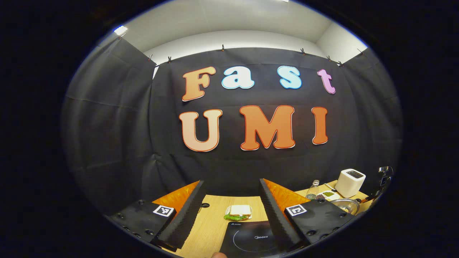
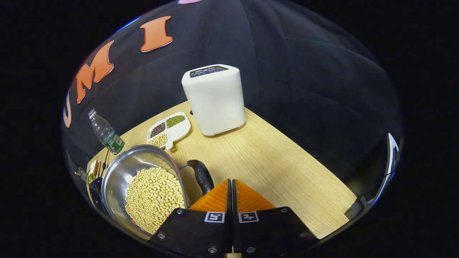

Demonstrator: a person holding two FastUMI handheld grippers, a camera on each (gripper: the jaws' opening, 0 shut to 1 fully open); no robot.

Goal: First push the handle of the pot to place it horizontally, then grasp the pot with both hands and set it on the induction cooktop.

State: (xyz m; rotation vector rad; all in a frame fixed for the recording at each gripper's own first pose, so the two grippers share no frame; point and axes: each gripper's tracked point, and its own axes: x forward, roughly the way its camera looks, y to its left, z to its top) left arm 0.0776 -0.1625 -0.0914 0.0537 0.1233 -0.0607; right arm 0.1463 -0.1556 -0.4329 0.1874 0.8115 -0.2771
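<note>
Right tongs (image 2: 231, 184) closed, empty, beside handle (image 2: 201, 175) of pot (image 2: 143, 186); should nudge it sideways with closed tips. Left tongs (image 1: 229, 204) open above cooktop (image 1: 247, 242).

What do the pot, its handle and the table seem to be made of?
Pot: looks like polished metal, probably stainless steel; its bare inner wall is silvery and mirrors the light. Handle: dark with a slight sheen, likely plastic, joined to the pot by a thin metal rod. Table: pale wood grain with a flat matte look; solid wood or laminate cannot be told.
</note>
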